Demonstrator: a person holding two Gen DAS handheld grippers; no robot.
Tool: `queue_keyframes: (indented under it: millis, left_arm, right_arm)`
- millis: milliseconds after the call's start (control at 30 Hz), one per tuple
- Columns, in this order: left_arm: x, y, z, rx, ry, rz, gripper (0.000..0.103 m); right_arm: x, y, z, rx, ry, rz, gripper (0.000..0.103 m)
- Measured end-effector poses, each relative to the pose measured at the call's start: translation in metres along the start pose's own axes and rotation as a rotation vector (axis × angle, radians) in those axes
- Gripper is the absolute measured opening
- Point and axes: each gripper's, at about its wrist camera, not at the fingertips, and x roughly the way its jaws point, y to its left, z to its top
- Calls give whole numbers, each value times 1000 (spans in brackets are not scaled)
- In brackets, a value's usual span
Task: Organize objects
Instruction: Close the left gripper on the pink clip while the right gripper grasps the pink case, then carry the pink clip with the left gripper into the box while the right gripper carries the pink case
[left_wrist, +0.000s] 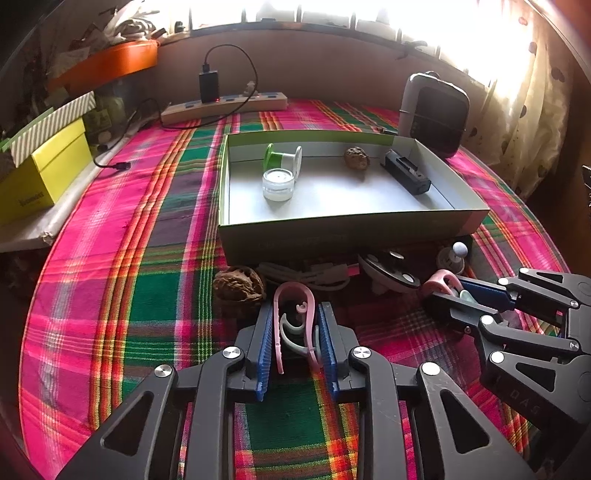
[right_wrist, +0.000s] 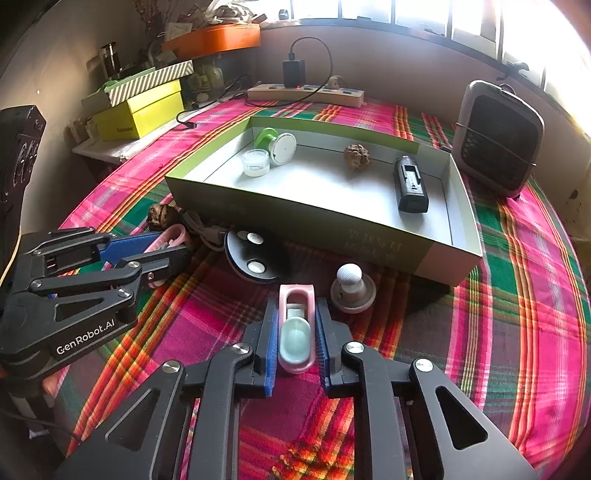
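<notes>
My left gripper is shut on a pink hook clip, just in front of the open cardboard box. My right gripper is shut on a pink clip with a pale green insert; it also shows in the left wrist view. The box holds a glass jar, a green-and-white spool, a walnut and a black battery. Outside the box lie another walnut, a white cable, a black disc and a round knob.
A plaid cloth covers the table. A power strip with charger lies at the back, a small heater at the back right, yellow and striped boxes at the left.
</notes>
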Motion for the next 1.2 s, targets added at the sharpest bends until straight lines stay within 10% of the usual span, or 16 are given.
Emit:
queue_keyframes:
  millis: [1200]
  left_arm:
    - [-33,-13,11,37,-76,10,21]
  right_arm:
    - [-25,-3,12,42,-56,20,18]
